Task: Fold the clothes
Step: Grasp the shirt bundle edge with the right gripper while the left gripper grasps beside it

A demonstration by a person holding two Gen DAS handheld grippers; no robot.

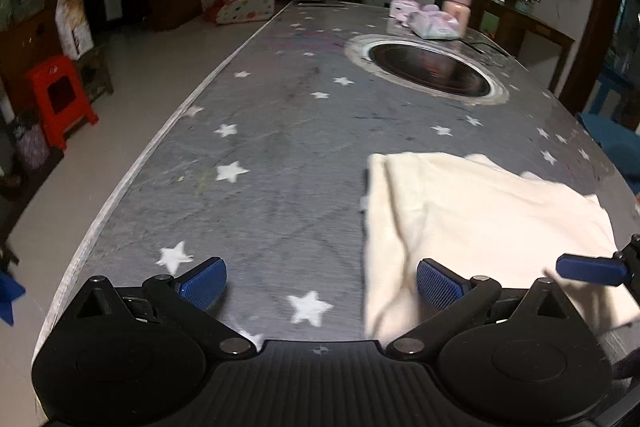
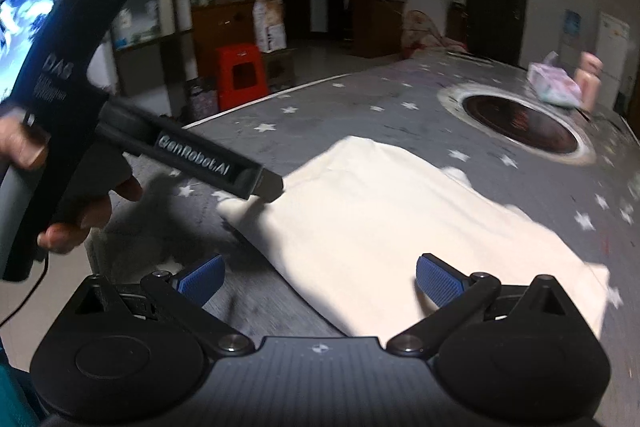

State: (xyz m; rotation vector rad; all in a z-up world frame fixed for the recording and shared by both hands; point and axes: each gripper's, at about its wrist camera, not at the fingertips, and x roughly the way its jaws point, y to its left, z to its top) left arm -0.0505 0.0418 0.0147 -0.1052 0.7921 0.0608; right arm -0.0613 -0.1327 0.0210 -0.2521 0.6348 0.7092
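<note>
At the left of the right wrist view your hand (image 2: 24, 147) grips the handle of the left claw (image 2: 268, 187), whose tip hangs at the near-left corner of the cream garment (image 2: 400, 219). In the lower centre of the left wrist view, that left claw (image 1: 320, 285) is spread wide with nothing between its blue pads (image 1: 438, 285); the right pad sits over the cloth's left edge. I judge you have it there to take that edge for the next fold.

The garment lies partly folded on the star-patterned bench (image 1: 260, 147), filling the lower right of the frame, well clear of the round inset burner (image 1: 430, 69) further up.

At the far right edge, a pad of the right claw (image 1: 592, 269) shows. In its own view the right claw (image 2: 320, 283) is equally wide open and empty above the garment's near edge.
</note>
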